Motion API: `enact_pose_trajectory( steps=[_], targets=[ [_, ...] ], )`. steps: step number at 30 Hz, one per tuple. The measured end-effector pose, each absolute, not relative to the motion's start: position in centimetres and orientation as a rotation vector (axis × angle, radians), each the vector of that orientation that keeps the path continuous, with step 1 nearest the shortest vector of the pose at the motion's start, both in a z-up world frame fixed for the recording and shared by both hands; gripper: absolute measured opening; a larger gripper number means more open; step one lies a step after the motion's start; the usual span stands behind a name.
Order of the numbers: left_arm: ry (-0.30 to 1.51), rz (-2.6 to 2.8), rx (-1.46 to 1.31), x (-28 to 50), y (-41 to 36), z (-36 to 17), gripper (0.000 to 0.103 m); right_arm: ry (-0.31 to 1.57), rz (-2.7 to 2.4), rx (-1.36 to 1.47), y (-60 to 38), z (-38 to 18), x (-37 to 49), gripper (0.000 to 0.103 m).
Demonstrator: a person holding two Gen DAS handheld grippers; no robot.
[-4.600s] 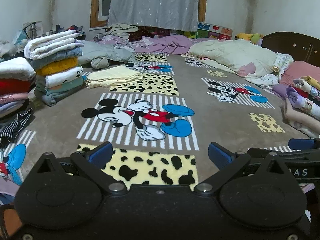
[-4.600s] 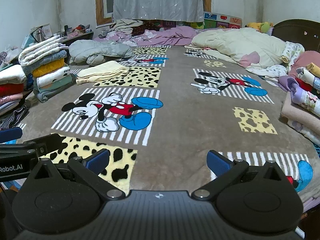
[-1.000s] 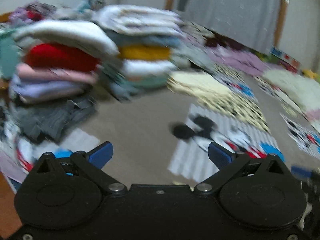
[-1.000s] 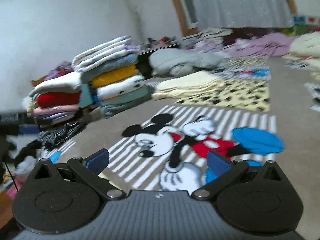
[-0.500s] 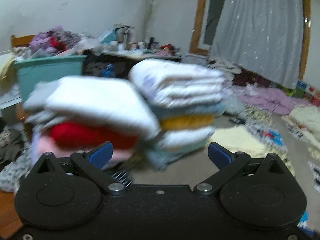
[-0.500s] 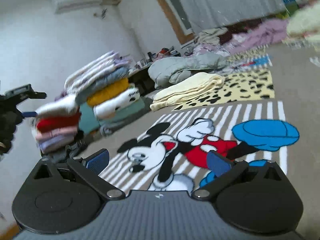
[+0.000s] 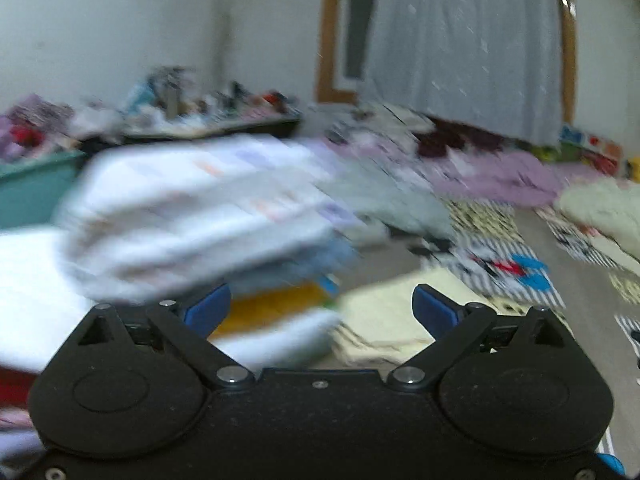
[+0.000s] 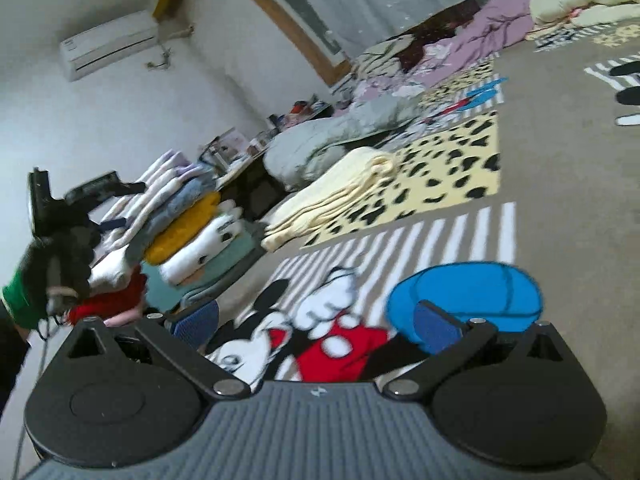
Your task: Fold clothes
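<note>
room: bedroom, curtained window [image 7: 460,40] at the back, wall AC unit [image 8: 108,50], cartoon-mouse blanket [image 8: 552,184] spread flat as my work surface.
left gripper [image 7: 320,308]: jaws wide apart, nothing between them. Raised, pointing at the upper layers of the stack of folded clothes [image 7: 192,216]. That view is motion-blurred, so I can't tell whether the fingers touch the cloth.
right gripper [image 8: 316,320]: jaws apart, empty, tilted over the blanket's printed mouse figure, well clear of the stack.
task item: white folded piece with faint coloured marks on top of the stack [image 8: 176,176]; blue, mustard and white layers below; a red one in the lower pile beside it.
other laundry: cream folded towel [image 8: 336,188] beside the stack, grey bundle [image 8: 340,132] behind it, purple bedding [image 8: 480,36] farther back.
step, my read: fetching the next garment off the stack.
how to do it well: slow down first. Take one layer only, near an edge, lift straight up so the stack doesn't topple. Bring right in for the opposite corner before spreading it on the bare blanket.
risk: pinching two layers; tipping the stack.
</note>
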State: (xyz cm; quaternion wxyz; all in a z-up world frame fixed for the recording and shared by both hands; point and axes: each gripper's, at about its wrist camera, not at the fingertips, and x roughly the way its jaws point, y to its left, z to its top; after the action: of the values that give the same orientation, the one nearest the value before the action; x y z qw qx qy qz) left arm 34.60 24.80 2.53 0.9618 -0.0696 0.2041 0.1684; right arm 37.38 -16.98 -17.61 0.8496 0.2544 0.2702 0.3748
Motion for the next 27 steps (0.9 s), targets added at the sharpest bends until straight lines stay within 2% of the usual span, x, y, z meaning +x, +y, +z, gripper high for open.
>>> enact_pose_trajectory(
  steps=[3, 5, 10, 21, 22, 24, 25, 27],
  targets=[
    [0.479, 0.305, -0.192, 38.6, 23.1, -1.4, 0.099, 0.593, 0.784, 0.574, -17.4, -18.4, 38.4, 0.103],
    [0.519, 0.301, -0.222, 40.9, 22.5, -3.9, 0.089, 0.614, 0.777, 0.596, -17.7, -19.1, 38.8, 0.103],
    [0.556, 0.339, -0.35, 45.5, 23.0, -8.6, 0.082, 0.632, 0.78, 0.606, -17.6, -19.7, 39.2, 0.103],
    [0.493, 0.499, -0.572, 49.4, 26.1, -13.8, 0.082, 0.624, 0.81, 0.63, -17.8, -19.9, 39.1, 0.103],
    [0.488, 0.488, -0.586, 49.6, 26.4, -13.8, 0.077, 0.623, 0.811, 0.632, -17.8, -19.9, 39.1, 0.103],
    [0.478, 0.45, -0.621, 49.8, 26.8, -13.8, 0.055, 0.623, 0.814, 0.637, -17.9, -20.0, 39.1, 0.103],
    [0.477, 0.429, -0.645, 49.8, 27.0, -13.9, 0.03, 0.623, 0.815, 0.638, -17.9, -20.0, 39.1, 0.103],
    [0.467, 0.391, -0.689, 49.4, 27.3, -13.9, 0.021, 0.623, 0.818, 0.641, -17.9, -20.0, 39.1, 0.103]
  ],
)
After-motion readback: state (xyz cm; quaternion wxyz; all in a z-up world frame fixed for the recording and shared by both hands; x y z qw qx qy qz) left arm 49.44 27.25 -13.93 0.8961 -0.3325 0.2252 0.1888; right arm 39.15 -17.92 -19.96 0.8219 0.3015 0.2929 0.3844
